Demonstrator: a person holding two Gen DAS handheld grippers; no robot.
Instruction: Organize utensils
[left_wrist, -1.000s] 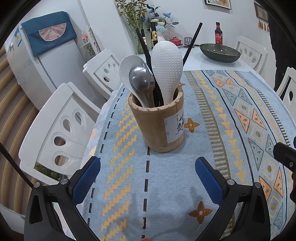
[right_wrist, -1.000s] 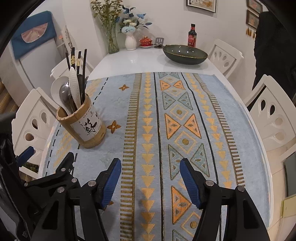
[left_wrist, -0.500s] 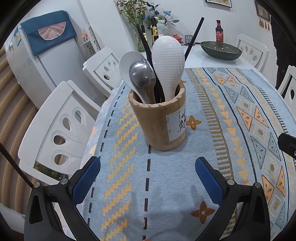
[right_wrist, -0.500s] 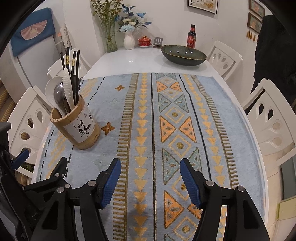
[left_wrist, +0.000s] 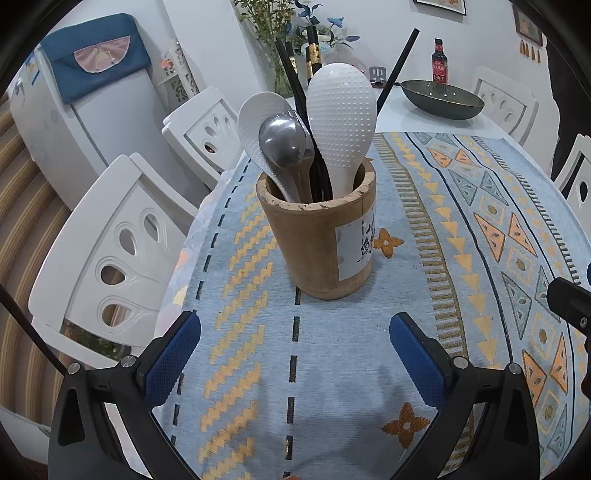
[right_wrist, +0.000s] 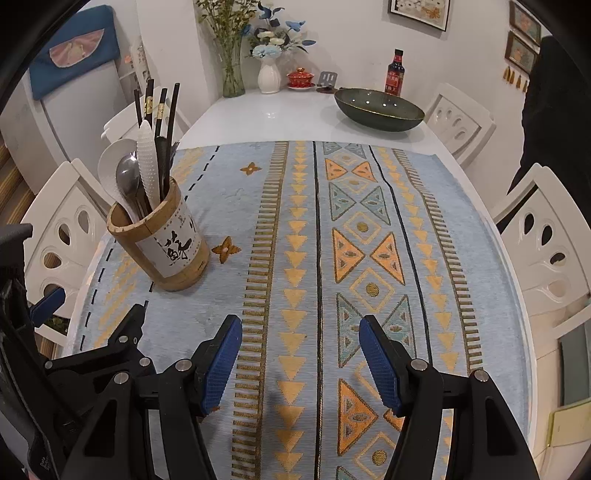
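Currently: your left gripper (left_wrist: 295, 354) open, empty, bamboo holder (left_wrist: 317, 240) with spoons, chopsticks just ahead; right gripper (right_wrist: 301, 363) open, empty, holder well left. Patterned cloth (right_wrist: 306, 240), white chairs.

A white table (right_wrist: 280, 114) carries a patterned blue cloth (right_wrist: 236, 206); a bamboo holder (right_wrist: 162, 243) stands near its left edge, a dark bowl (right_wrist: 378, 109) at the far end.

Both claws tilt steeply downward, side by side. The left claw (left_wrist: 293, 354) has its blue pads (left_wrist: 171, 360) spread wide with nothing between them. The right claw (right_wrist: 301, 363) is parted too, its pads (right_wrist: 221, 363) gripping nothing.
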